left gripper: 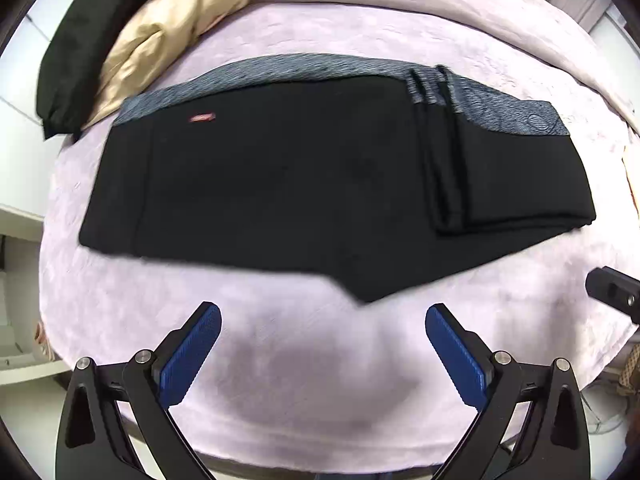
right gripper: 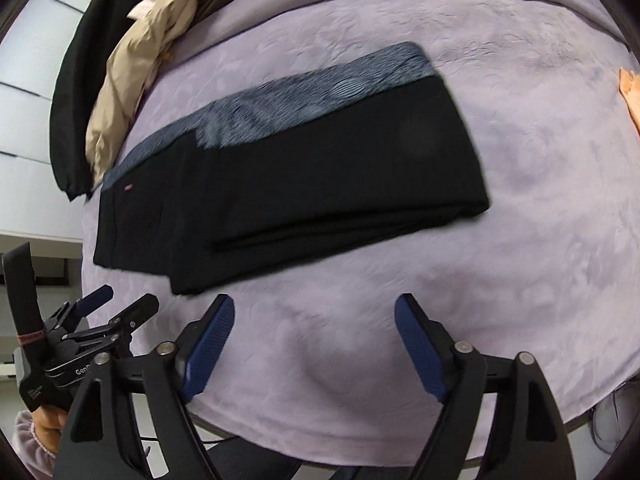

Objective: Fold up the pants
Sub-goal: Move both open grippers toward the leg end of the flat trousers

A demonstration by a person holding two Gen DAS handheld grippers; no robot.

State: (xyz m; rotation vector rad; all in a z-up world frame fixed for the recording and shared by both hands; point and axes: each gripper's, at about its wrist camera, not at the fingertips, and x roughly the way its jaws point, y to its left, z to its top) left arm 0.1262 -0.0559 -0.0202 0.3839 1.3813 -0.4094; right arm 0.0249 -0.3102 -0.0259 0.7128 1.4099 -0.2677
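Observation:
Black pants [left gripper: 280,184] with a grey patterned side stripe lie folded flat on the lilac cover; the leg ends are folded over on the right. They also show in the right wrist view [right gripper: 304,184]. My left gripper [left gripper: 323,320] is open and empty, hovering just in front of the pants' near edge. My right gripper [right gripper: 314,312] is open and empty, also just short of the near edge. The left gripper appears in the right wrist view [right gripper: 114,304] at lower left, held by a hand.
A beige garment [left gripper: 160,40] and a black garment [left gripper: 76,52] lie heaped at the far left of the lilac-covered table [left gripper: 320,380]. An orange cloth [right gripper: 630,92] sits at the right edge. The table's near edge runs just below the grippers.

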